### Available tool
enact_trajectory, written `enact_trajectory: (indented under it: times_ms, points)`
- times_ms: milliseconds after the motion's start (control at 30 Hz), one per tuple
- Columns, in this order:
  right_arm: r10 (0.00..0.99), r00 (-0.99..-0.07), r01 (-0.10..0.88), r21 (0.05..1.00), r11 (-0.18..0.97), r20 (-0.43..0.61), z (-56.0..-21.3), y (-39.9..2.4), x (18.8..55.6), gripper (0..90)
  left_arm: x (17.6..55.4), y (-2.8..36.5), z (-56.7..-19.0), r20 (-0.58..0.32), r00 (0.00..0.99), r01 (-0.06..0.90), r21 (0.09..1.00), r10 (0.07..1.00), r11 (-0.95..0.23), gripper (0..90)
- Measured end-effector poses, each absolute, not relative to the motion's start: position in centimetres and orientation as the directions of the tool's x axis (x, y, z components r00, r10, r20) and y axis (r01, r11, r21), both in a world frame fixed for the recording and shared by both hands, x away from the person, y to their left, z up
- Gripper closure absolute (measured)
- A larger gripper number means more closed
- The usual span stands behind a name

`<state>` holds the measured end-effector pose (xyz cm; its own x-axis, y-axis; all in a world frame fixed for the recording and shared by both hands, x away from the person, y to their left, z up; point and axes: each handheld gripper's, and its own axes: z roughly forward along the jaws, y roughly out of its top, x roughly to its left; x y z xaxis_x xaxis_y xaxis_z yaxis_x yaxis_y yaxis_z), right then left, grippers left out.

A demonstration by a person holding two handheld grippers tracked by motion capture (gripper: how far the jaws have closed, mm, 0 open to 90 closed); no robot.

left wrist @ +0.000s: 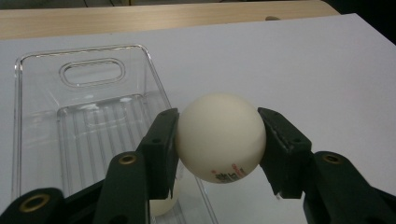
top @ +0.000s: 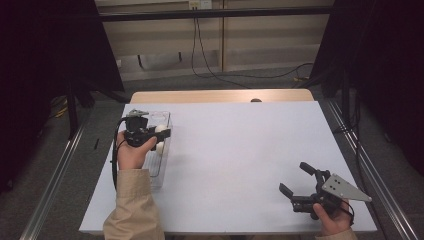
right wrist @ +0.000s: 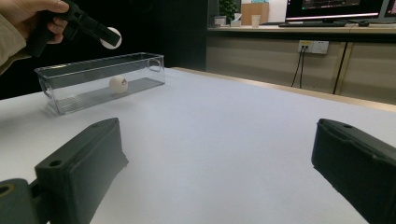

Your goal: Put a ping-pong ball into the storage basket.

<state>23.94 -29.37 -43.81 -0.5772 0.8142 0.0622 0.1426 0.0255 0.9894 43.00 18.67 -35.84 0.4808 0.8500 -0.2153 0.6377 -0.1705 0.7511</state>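
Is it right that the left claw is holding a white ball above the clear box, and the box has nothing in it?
Not quite. The left claw does hold a white ball above the clear box, but the box is not empty: the right gripper view shows another white ball lying on its floor.

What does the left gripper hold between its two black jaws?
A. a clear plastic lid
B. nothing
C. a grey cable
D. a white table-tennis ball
D: in the left gripper view the left gripper clamps a white table-tennis ball over the clear plastic box.
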Motion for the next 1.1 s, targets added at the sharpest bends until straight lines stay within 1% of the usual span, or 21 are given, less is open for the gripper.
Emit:
enact_trajectory:
  times_ms: [833,1100]
  points:
    - [0.814,-0.578,0.142,0.989,0.028,0.060,-43.8,-29.3,23.9,1.7,42.9,20.3,-36.2,-0.166,0.415,0.644,0.748,0.895,-0.160,50.7]
    - [0.816,-0.575,0.142,0.989,0.027,0.060,-43.8,-29.3,23.9,1.7,43.0,20.4,-36.3,-0.159,0.412,0.647,0.744,0.897,-0.165,50.6]
